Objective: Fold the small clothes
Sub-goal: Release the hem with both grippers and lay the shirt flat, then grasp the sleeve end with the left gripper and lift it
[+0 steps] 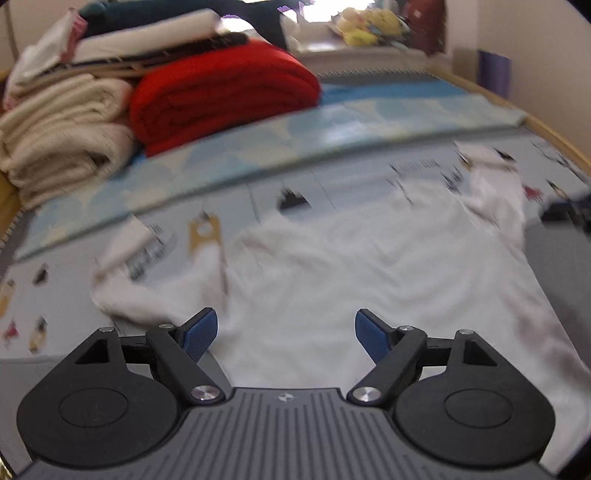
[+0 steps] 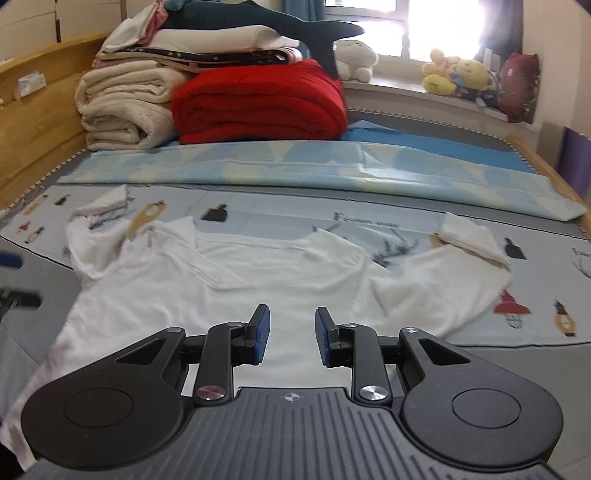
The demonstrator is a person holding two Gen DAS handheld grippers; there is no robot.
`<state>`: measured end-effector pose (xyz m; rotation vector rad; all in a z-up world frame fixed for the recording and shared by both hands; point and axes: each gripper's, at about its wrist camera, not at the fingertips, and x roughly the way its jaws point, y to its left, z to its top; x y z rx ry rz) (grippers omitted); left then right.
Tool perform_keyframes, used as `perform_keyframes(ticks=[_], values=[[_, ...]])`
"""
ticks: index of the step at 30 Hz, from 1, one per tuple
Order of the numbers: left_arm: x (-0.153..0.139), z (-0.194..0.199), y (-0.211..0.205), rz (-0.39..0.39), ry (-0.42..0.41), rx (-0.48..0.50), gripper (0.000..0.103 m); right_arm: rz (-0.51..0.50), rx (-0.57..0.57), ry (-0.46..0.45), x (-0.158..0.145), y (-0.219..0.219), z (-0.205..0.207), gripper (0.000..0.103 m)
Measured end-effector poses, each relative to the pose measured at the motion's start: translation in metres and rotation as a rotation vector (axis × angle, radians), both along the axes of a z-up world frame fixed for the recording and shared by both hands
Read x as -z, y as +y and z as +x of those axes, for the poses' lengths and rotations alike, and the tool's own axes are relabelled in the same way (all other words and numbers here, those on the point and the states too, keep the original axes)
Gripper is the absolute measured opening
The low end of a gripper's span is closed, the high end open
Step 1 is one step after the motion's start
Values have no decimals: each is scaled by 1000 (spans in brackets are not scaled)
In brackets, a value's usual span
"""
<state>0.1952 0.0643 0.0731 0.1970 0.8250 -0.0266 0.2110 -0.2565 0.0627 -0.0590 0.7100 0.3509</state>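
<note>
**White top laid flat on the bed, both grippers empty above it**

Far left of the bed there's a stack of cream blankets (image 2: 122,107) against the wooden bed frame (image 2: 33,122), with a folded red blanket (image 2: 258,107) right beside it and a dark plush shark (image 2: 266,22) lying on top of the pile.

Left gripper (image 1: 286,334) hangs over the white shirt (image 1: 332,280) with its jaws spread wide, nothing between them. That view is pretty blurry.

The shirt (image 2: 229,284) is lying spread out on the printed sheet (image 2: 406,221), collar pointing toward the blankets, sleeves out to each side with both cuffs turned back. Behind it runs a pale blue folded cover (image 2: 332,166).

Right gripper (image 2: 291,338) sits above the shirt's lower part, jaws partly apart, pads not touching the fabric.

Over on the right, the windowsill has a bunch of yellow stuffed toys (image 2: 458,74).
</note>
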Motion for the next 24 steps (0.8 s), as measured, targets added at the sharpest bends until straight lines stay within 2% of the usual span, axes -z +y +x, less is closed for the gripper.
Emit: perform_keyframes(ticks=[3, 5, 7, 8, 9, 10, 11, 12, 13, 14, 17, 20, 22, 24], values=[[-10, 29, 10, 33, -54, -8, 90, 47, -16, -3, -5, 11, 6, 28], [-6, 44, 23, 39, -80, -24, 90, 53, -30, -23, -9, 19, 8, 26], [6, 54, 39, 27, -70, -44, 89, 61, -33, -54, -15, 26, 10, 18], [13, 59, 48, 19, -45, -53, 88, 73, -27, -73, -19, 27, 10, 18], [18, 66, 53, 25, -7, -69, 77, 76, -13, -87, -23, 28, 10, 17], [18, 74, 59, 31, 2, -96, 63, 71, 2, -94, -29, 31, 12, 11], [18, 78, 65, 18, -15, -119, 57, 70, 6, -104, -36, 36, 16, 8], [16, 82, 72, -8, -33, -135, 41, 77, -3, -121, -44, 41, 20, 7], [15, 86, 80, -40, -41, -147, 19, 83, -12, -141, -52, 48, 26, 7], [16, 91, 87, -61, -37, -167, 13, 89, -18, -158, -59, 55, 32, 7], [20, 100, 111, -72, -29, -242, 11, 137, -37, -181, -68, 75, 52, 6], [24, 106, 140, -108, -48, -311, 11, 164, -37, -149, -49, 89, 72, 6], [29, 110, 161, -118, -60, -362, 11, 175, -12, -94, -27, 95, 80, 6], [40, 116, 184, -132, -57, -417, 11, 187, 26, 7, -6, 99, 91, 7]])
